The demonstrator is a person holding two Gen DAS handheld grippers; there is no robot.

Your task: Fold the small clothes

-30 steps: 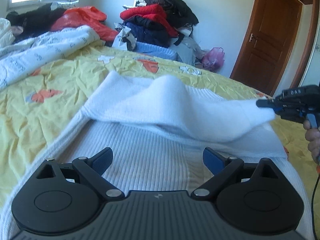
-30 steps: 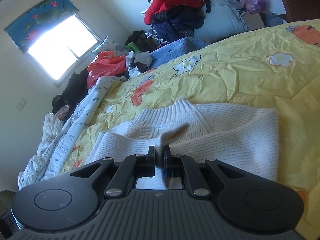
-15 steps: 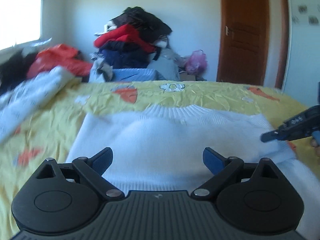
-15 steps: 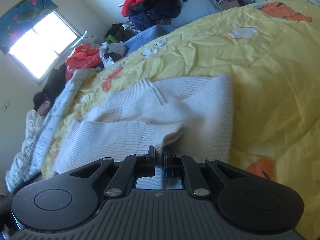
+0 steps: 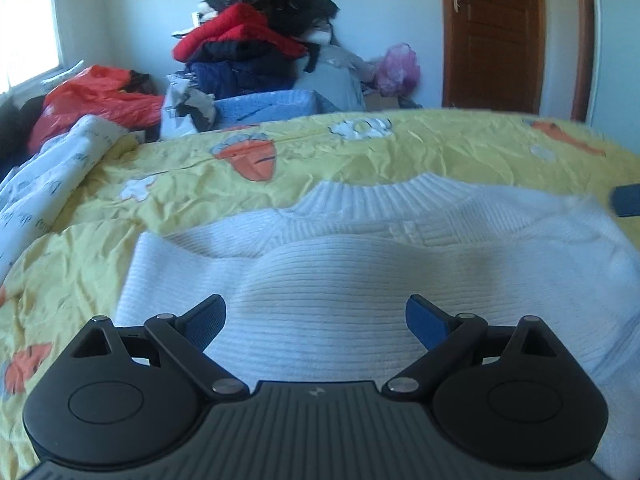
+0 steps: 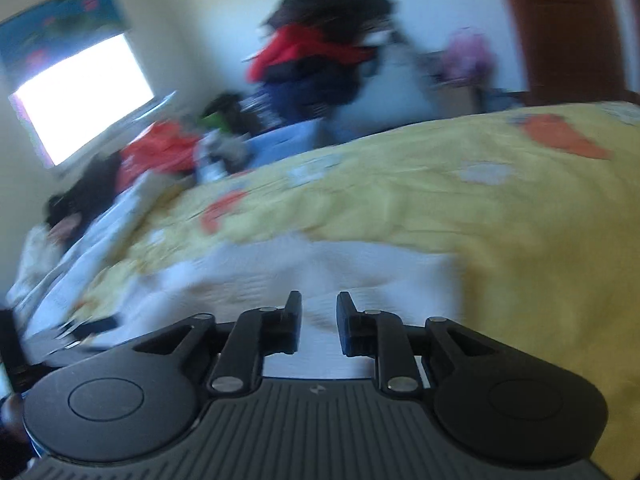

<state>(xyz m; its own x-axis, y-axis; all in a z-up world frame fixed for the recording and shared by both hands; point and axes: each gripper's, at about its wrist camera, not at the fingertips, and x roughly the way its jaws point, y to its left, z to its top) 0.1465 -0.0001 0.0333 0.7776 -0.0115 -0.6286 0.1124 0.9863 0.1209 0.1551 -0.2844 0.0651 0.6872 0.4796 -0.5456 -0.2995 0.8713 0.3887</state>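
Note:
A white knitted sweater [image 5: 380, 252] lies on the yellow bedspread [image 5: 460, 148], collar at the far side, with its near part folded up over the body. My left gripper [image 5: 316, 320] is open and empty just above the sweater's near fold. My right gripper [image 6: 318, 318] is partly open with nothing between its fingers, low over the sweater [image 6: 320, 268]; that view is blurred. A tip of the right gripper [image 5: 626, 200] shows at the right edge of the left wrist view.
A tall pile of red, black and navy clothes [image 5: 256, 40] stands past the far edge of the bed. A white printed quilt [image 5: 52, 176] and orange bag [image 5: 92, 96] lie at the left. A brown door [image 5: 496, 32] is at the back right.
My right gripper has opened and let go of the sweater's edge, which now lies folded over the body. The right gripper is swinging; the left has stayed open above the sweater.

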